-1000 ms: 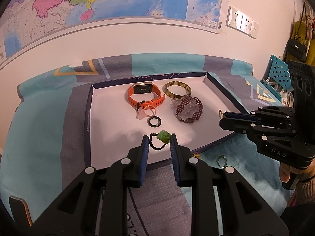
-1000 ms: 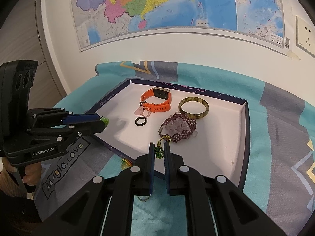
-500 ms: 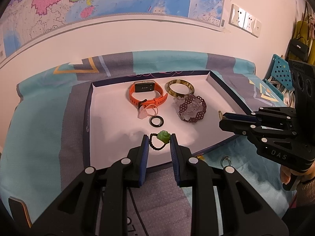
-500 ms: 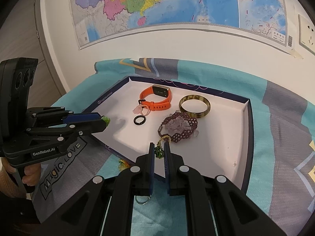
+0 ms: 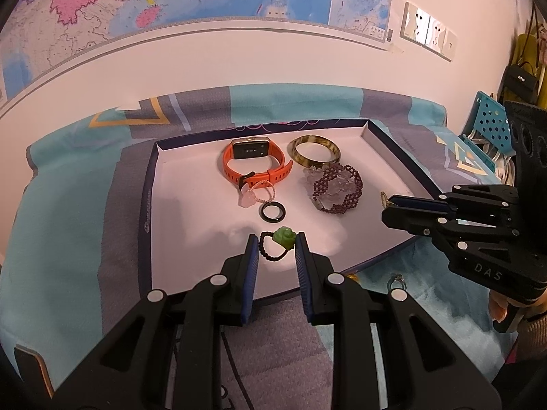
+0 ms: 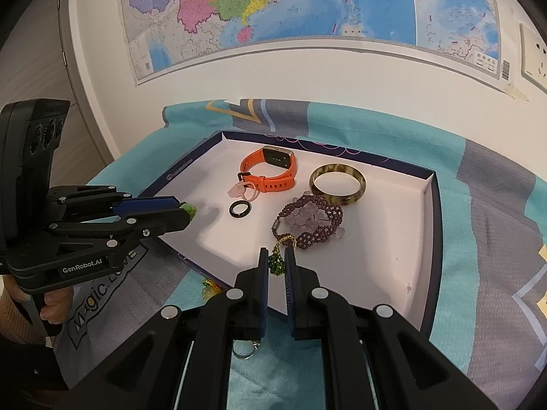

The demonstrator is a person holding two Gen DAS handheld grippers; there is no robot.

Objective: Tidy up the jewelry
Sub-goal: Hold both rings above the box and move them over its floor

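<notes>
A white tray [image 5: 191, 218] with a dark blue rim lies on the cloth. In it are an orange watch [image 5: 254, 162], a tortoiseshell bangle [image 5: 314, 150], a purple bead bracelet [image 5: 336, 188], a black ring [image 5: 272, 212] and a small pink charm [image 5: 248, 200]. My left gripper [image 5: 276, 244] is shut on a black bead ring with a green stone [image 5: 284, 237], held over the tray's front part. My right gripper [image 6: 275, 261] is shut on a green and gold bead earring [image 6: 276, 263] above the tray's front edge.
A silver ring [image 5: 396, 280] and a yellow-green trinket [image 6: 208, 287] lie on the teal and grey cloth [image 5: 68, 212] in front of the tray. A wall with a map stands behind. A blue perforated chair [image 5: 492, 130] is at the right.
Both grippers have drawn back slightly from the tray, still holding their pieces. The tray's contents have not moved.
</notes>
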